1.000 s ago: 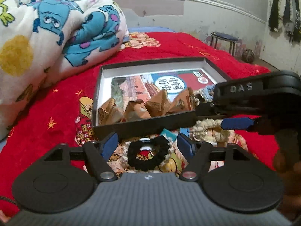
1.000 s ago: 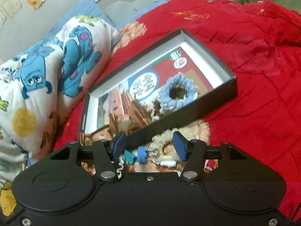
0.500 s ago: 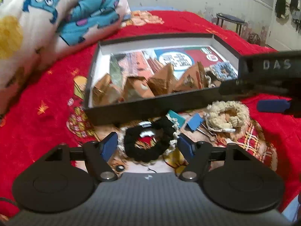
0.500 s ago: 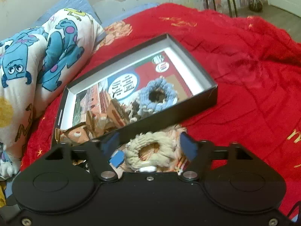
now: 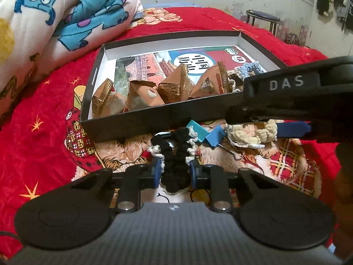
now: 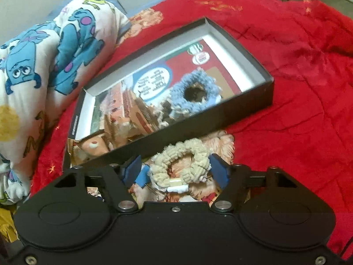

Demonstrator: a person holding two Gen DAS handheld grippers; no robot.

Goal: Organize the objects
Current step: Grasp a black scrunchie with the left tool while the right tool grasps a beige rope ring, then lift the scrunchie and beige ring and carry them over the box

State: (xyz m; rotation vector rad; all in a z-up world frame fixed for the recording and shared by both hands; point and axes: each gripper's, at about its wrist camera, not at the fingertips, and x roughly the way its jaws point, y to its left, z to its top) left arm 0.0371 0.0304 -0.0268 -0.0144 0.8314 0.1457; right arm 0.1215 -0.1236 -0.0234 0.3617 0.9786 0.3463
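The left gripper has its blue pads pressed against both sides of a black crocheted scrunchie with pale trim, squeezed narrow between them, the jaws closing; the scrunchie lies on the red plush bedspread just in front of the shallow black cardboard box with white inner walls. The right gripper has its jaws closing around a cream knitted scrunchie, which sits between the blue pads and looks to be just touching them, though firm contact cannot be told from this view. Beside the cream scrunchie lie two blue binder clips (one partly hidden). Inside the box, on a printed sheet, are a light-blue knitted scrunchie at the right end and several brown pyramid-shaped paper packets along the near wall. A rolled white quilt printed with blue cartoon monsters lies to the left of the box.
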